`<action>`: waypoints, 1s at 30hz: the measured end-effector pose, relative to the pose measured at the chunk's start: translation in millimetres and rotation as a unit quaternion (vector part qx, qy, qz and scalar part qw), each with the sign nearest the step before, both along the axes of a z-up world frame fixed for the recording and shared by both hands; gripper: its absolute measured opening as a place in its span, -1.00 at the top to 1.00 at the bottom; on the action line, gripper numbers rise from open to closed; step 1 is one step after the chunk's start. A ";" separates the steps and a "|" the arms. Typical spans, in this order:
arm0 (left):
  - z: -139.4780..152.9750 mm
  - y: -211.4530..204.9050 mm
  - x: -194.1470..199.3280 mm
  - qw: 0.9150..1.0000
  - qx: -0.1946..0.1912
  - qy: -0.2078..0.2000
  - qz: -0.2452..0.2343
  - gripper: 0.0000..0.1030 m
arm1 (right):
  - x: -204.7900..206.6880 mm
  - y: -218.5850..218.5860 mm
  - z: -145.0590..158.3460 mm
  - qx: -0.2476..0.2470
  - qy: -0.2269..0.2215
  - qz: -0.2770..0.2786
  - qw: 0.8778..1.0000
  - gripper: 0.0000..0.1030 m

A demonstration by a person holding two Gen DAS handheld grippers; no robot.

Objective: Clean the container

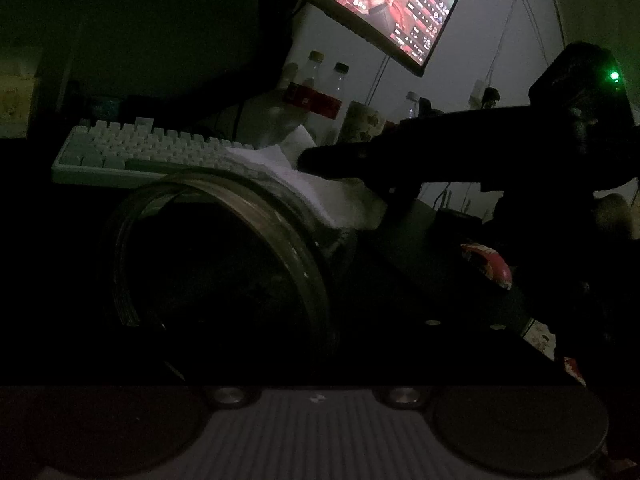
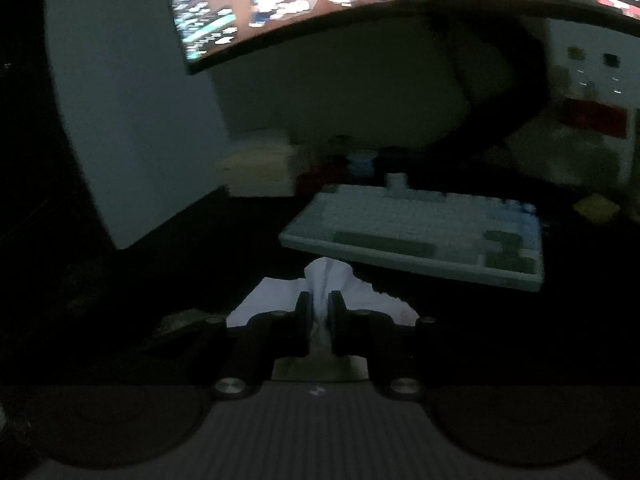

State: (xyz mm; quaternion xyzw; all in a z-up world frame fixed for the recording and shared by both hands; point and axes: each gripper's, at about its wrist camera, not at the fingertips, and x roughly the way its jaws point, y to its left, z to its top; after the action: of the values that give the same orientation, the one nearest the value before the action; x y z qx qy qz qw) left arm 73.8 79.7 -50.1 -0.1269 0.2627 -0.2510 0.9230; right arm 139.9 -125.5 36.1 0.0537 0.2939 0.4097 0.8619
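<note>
The right gripper (image 2: 319,312) has its two black fingers (image 2: 303,308) drawn close together on a fold of white tissue (image 2: 276,300), which bulges out past the tips and spreads to either side of them. In the left wrist view the same gripper (image 1: 316,160) comes in from the right as a dark bar, its tip pressing the tissue (image 1: 304,184) onto the far upper side of the container (image 1: 224,256).

The container is a clear round jar lying on its side, its wide mouth turned toward the left camera and filling the near middle of that view. The left gripper's own fingers are lost in the dark around the jar; it probably holds it, but whether they are clenched or released cannot be told.

Just beyond the jar and tissue lies a white keyboard (image 1: 132,148), on a dark desk (image 2: 180,272). Behind it stand several clear plastic bottles (image 1: 338,88), one with a red label. A curved monitor (image 1: 384,4) hangs above, lit with a reddish picture. At the right of the left view a green light (image 1: 614,76) glows on the right gripper's body, and a red-and-white wrapper (image 1: 488,264) lies near below it.
</note>
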 end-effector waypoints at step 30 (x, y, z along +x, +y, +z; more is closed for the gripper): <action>2.1 -4.6 -3.1 1.000 0.003 0.000 0.002 -0.31 | 3.0 -2.3 -1.4 -0.016 -0.013 -0.019 1.000 0.78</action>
State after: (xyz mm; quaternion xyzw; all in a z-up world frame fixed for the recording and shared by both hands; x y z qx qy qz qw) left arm 70.7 75.1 -48.1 -0.1241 0.2632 -0.2486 0.9239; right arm 142.8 -127.8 34.6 0.0403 0.2881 0.3892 0.8740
